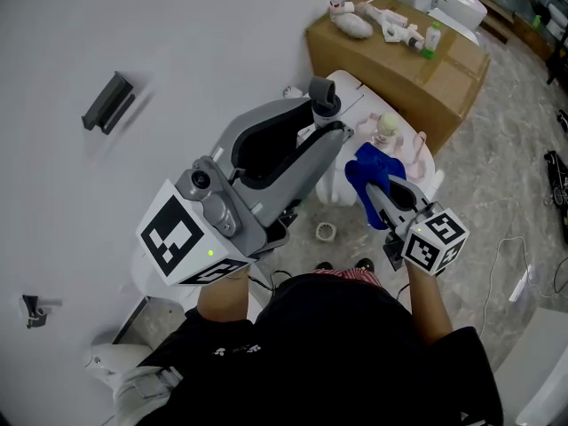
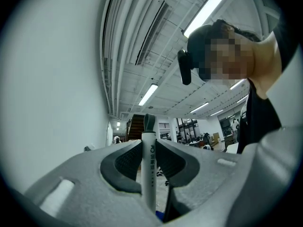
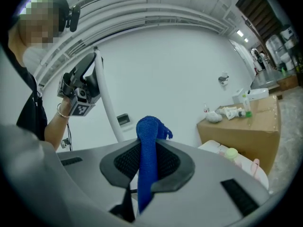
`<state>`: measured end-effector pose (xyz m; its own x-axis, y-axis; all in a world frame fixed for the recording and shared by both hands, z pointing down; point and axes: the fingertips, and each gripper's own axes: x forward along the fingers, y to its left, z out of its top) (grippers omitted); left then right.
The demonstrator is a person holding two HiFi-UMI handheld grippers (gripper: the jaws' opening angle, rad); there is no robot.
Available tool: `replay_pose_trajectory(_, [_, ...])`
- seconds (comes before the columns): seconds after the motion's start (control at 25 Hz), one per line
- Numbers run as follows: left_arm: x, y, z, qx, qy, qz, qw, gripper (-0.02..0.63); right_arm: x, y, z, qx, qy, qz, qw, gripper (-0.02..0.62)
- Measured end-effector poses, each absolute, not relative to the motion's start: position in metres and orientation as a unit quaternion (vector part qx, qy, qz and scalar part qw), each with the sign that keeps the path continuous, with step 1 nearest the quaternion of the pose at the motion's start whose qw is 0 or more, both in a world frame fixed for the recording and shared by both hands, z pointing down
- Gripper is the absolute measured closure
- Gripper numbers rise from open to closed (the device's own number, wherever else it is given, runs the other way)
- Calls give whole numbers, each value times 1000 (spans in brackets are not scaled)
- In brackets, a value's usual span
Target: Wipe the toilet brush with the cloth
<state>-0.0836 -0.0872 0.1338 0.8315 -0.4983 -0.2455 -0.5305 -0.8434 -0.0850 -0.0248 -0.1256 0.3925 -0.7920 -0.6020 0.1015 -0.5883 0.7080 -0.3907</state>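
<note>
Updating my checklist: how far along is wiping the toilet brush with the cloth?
Done: both things are picked up. In hand: the left hand-held gripper grips the toilet brush by its white handle; the right hand-held gripper pinches the blue cloth, held beside the handle, apparently not touching. Left: the wiping itself.

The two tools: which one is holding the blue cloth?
The right tool: its jaws pinch the blue cloth, while the left tool grips the white toilet brush handle.

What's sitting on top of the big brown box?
On the cardboard box lie a white lump, a long white piece and a little bottle with a green end. The box is closed, so its inside is hidden.
</note>
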Motion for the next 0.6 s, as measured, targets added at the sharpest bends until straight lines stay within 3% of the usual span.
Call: replay_pose_trajectory(0.6, [-88, -94, 179, -957, 278, 43, 73, 514, -20, -120, 316, -315, 937, -126, 78, 532])
